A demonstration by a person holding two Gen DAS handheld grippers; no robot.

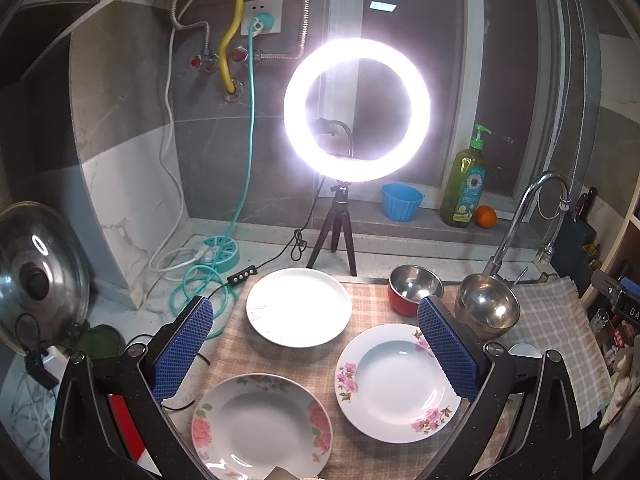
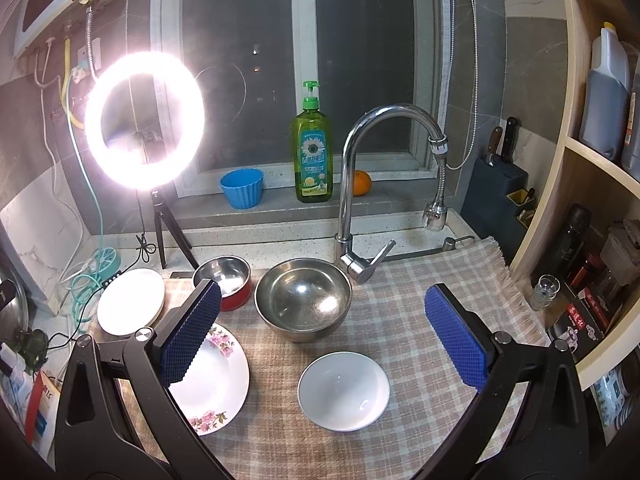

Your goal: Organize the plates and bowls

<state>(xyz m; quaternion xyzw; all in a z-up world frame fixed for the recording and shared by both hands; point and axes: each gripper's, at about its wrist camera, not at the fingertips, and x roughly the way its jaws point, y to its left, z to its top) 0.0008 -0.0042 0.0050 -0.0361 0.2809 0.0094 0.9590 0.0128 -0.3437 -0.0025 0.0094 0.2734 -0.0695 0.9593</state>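
Checked cloth (image 2: 400,320) covers the table under both grippers. Left gripper (image 1: 316,344): fingers wide apart, holding nothing. White plate (image 1: 299,306) just ahead between its fingers; one flowered plate (image 1: 262,426) below, nearer the left finger; another flowered plate (image 1: 394,380) by the right finger. Right gripper (image 2: 324,332): fingers wide apart, empty. Steel bowl (image 2: 304,300) ahead of it, white bowl (image 2: 344,390) between the fingers, small red bowl (image 2: 224,280) behind the left finger.
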